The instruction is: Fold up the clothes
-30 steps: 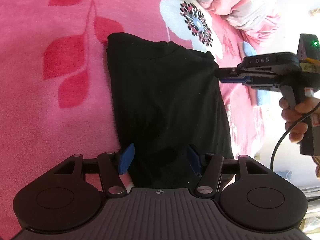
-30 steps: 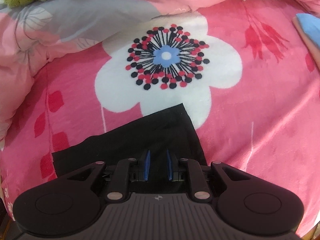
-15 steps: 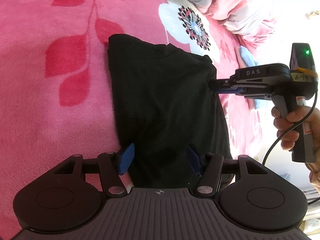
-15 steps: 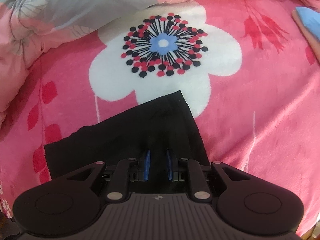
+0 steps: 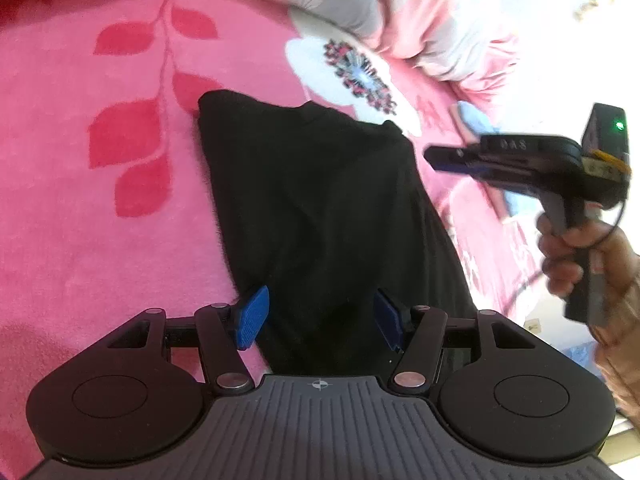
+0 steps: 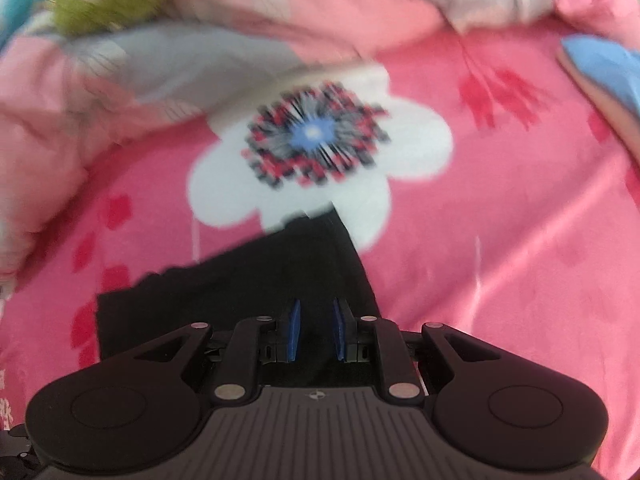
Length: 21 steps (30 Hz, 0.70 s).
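The black garment lies folded on the pink floral blanket, running from 6 toward 12 in the left wrist view. The left claw is spread wide over its near end, gripping nothing. The right claw sits at 3 o'clock, off the fabric's edge; its blue pads show a narrow gap with nothing pinched.

I see a pink bed blanket printed with red leaves and a large white flower. A bunched pink-and-grey quilt lies at the far edge, with a green plush and something light blue far right.
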Motion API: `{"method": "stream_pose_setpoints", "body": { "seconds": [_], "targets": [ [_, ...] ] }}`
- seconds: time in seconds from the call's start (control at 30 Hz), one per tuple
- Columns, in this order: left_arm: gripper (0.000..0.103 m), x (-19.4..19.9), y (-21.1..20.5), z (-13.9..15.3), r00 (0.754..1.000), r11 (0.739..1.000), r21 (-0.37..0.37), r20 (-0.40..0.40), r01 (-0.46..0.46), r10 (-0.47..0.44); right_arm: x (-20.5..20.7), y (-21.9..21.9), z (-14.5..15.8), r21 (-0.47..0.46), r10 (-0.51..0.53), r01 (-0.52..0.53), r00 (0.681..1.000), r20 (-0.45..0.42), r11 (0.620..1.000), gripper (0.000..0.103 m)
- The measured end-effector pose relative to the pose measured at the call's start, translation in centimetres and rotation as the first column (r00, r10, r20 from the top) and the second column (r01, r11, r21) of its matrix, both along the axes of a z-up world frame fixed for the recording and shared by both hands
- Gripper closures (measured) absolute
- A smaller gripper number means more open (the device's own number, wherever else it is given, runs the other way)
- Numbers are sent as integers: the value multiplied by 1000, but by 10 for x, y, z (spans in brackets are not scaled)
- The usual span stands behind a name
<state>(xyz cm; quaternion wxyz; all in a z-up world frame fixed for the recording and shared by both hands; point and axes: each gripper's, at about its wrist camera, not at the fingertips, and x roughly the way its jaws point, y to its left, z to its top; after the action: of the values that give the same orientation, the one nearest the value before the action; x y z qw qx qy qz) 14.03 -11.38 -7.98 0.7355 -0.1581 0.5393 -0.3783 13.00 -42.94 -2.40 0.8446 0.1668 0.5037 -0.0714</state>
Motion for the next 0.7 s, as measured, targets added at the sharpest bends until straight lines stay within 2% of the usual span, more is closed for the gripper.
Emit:
{"method": "stream_pose_setpoints", "body": {
  "seconds": [0.17,0.3,0.5,0.63,0.7],
  "targets": [
    [45,-13,3,1,995,1000,-20,97,3,-1,-4,-4,-5,10,25,-28,983,180,1000,84],
    [45,-26,2,6,984,999,-3,174,-43,43,-13,-6,-5,22,14,-21,959,283,1000,84],
    [43,-57,9,32,951,989,-2,274,-151,146,-111,-11,30,66,-45,22,931,363,998,84],
    [42,-87,19,65,940,988,-17,305,-156,154,-179,-15,55,98,-86,49,908,411,994,84],
    [38,-108,23,81,925,987,-19,344,-161,158,-214,-17,67,115,-107,62,895,434,991,84]
  ]
}}
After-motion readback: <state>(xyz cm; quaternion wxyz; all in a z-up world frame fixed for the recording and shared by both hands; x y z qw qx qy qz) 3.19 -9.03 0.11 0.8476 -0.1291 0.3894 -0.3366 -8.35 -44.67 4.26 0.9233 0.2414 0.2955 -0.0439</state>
